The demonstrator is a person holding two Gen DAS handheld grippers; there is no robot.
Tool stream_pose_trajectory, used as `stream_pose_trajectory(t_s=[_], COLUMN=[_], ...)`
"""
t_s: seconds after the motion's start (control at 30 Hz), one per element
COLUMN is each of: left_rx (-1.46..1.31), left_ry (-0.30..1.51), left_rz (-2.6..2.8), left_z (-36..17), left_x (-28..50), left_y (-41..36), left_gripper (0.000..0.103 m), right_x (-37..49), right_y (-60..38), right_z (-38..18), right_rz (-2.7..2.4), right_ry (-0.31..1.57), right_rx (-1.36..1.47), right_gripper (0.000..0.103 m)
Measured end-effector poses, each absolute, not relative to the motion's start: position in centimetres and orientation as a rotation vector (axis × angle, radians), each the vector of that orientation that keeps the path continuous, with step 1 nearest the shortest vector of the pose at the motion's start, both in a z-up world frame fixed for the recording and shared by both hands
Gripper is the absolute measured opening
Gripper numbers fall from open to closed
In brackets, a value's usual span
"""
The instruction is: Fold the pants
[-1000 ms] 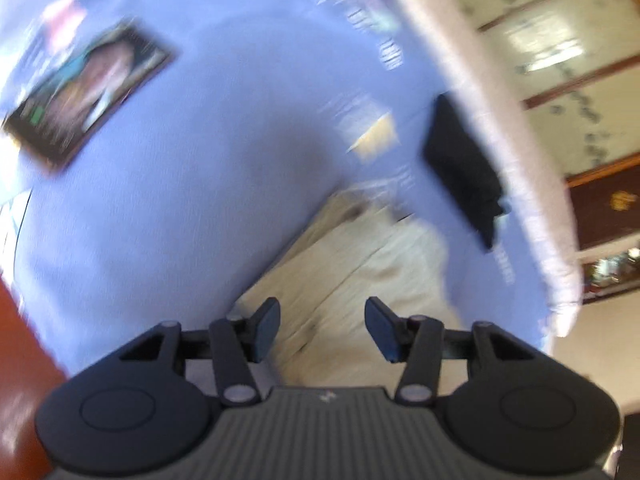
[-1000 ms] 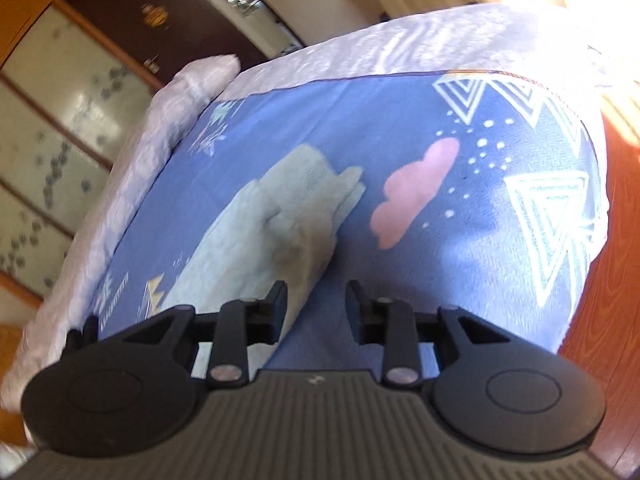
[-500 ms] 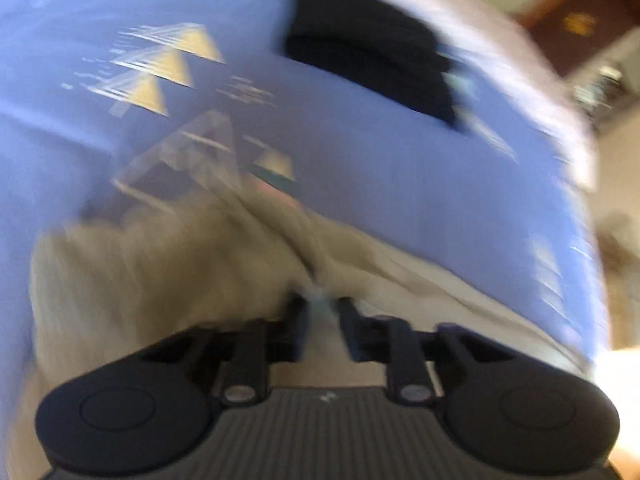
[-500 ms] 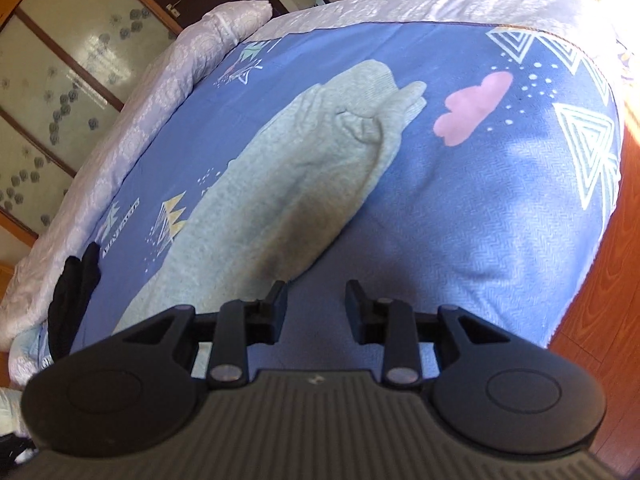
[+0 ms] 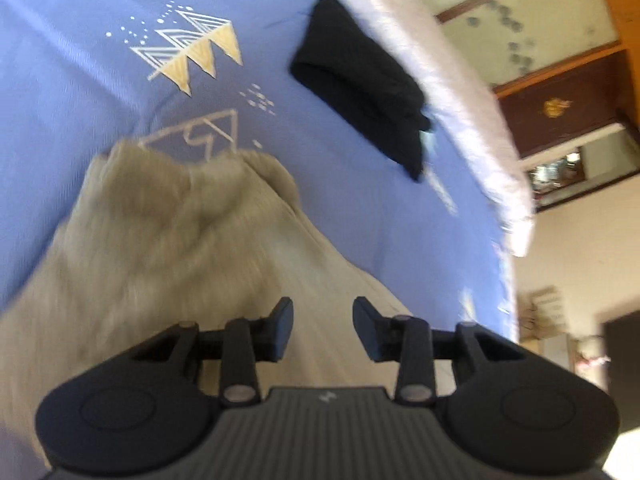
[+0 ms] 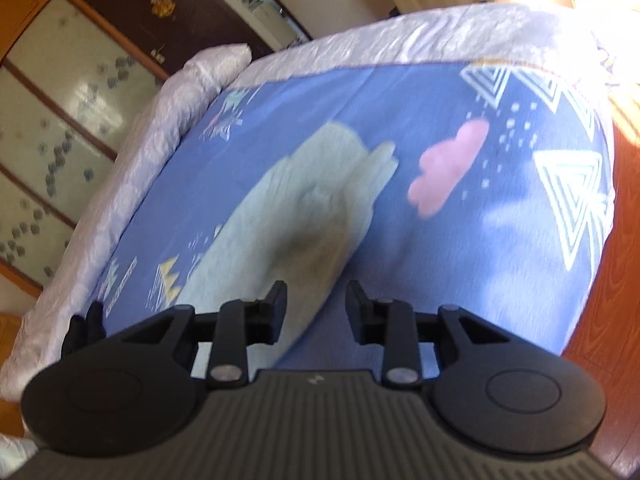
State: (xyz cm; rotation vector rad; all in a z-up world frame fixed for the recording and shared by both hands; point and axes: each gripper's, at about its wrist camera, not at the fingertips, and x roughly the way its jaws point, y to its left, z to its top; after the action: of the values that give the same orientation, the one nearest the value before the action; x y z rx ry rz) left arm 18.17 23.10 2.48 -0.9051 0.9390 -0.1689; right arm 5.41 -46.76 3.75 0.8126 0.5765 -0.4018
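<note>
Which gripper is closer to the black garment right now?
Left. The left gripper hangs open over the pants, with the black garment ahead to its right. From the right gripper, only a dark sliver shows at the bed's far left edge.

No legible text, number or brand name is present in either view.

Left tool (image 5: 322,316) body — one small pale mark at 12 o'clock on the ribbed housing; too small to read.

Bedsheet (image 5: 100,92) — a white printed strip at its 12 o'clock edge, and another toward 3 o'clock; both blurred, unreadable.
</note>
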Motion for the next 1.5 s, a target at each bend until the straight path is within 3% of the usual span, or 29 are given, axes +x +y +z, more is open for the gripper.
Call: stream_pose_trajectory(t_s=[0.17, 0.3, 0.37, 0.57, 0.67, 0.77, 0.93, 1.17, 1.27, 1.33, 1.4, 1.5], left_rx=[-0.825, -0.687, -0.689, -0.738, -0.753, -0.788, -0.768, -0.74, -0.734, -0.722, -0.702, -0.664], left_ry=[0.958, 1.075, 1.11, 1.141, 1.116, 1.059, 1.009, 1.136, 1.19, 1.187, 1.177, 1.17], left_rz=[-0.293, -0.244, -0.179, -0.114, -0.116, -0.241, -0.405, -0.428, -0.397, -0.405, -0.417, -0.445], left_z=[3.6, 1.7, 0.0, 0.2, 1.8, 3.5, 5.9, 2.6, 1.2, 0.9, 1.3, 1.7], left_x=[16.0, 17.1, 17.7, 17.4, 16.8, 17.0, 17.3, 18.3, 18.9, 19.0, 20.0, 21.9], left_y=[18.9, 14.6, 13.9, 14.3, 14.4, 13.5, 10.0, 6.3, 5.3, 5.0, 4.2, 1.8], left_gripper=[0.035, 0.035, 0.024, 0.015, 0.028, 0.029, 0.041, 0.044, 0.046, 0.052, 0.058, 0.062], right_x=[6.7, 7.6, 8.6, 10.3, 9.4, 9.2, 10.0, 13.2, 13.5, 12.5, 11.1, 9.4], right_y=[-49.9, -52.0, -52.5, -53.0, -51.3, -47.2, -36.3, -20.7, -17.8, -18.5, -20.4, -24.5], right_z=[1.5, 0.0, -0.1, 0.6, 3.1, 6.9, 11.0, 5.9, 3.1, 3.7, 5.4, 7.2], right_rz=[-0.441, -0.392, -0.373, -0.333, -0.268, -0.19, 0.018, 0.28, 0.378, 0.425, 0.439, 0.368], right_ry=[0.554, 0.486, 0.472, 0.494, 0.433, 0.396, 0.4, 0.664, 0.799, 0.794, 0.736, 0.639], right_rx=[0.908, 1.026, 1.048, 1.035, 0.968, 0.809, 0.546, 0.317, 0.227, 0.256, 0.279, 0.331], right_gripper=[0.042, 0.041, 0.041, 0.021, 0.021, 0.021, 0.018, 0.017, 0.023, 0.04, 0.049, 0.049])
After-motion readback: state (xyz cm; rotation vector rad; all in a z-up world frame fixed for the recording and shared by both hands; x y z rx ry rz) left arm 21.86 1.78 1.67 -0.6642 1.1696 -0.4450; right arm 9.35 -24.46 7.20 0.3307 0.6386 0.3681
